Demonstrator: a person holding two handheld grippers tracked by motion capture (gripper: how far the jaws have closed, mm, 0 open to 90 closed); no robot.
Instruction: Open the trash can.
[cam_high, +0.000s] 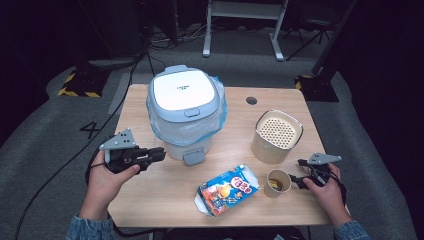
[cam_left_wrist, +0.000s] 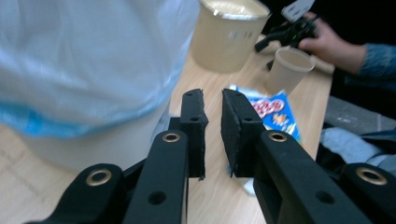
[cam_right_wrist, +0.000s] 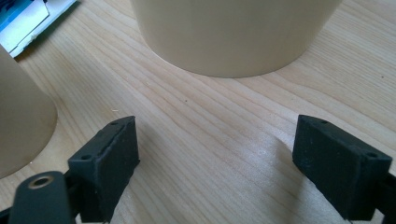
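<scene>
My left gripper (cam_high: 161, 154) is held above the table's left side, pointing right at the base of a white lidded bin (cam_high: 185, 112) lined with a blue bag. In the left gripper view its jaws (cam_left_wrist: 214, 112) stand nearly together with a narrow gap and nothing between them, next to the bin's wall (cam_left_wrist: 84, 60). My right gripper (cam_high: 296, 171) rests low at the right, open, just right of a paper cup (cam_high: 277, 182). Between its wide-set jaws (cam_right_wrist: 215, 144) lies bare wood, with the cup (cam_right_wrist: 18, 126) at the left.
A beige canister (cam_high: 276, 136) with a perforated lid stands behind the cup, close ahead of the right gripper (cam_right_wrist: 233, 32). A colourful snack package (cam_high: 229, 190) lies at the front middle of the wooden table (cam_high: 150, 200). Dark floor and cables surround the table.
</scene>
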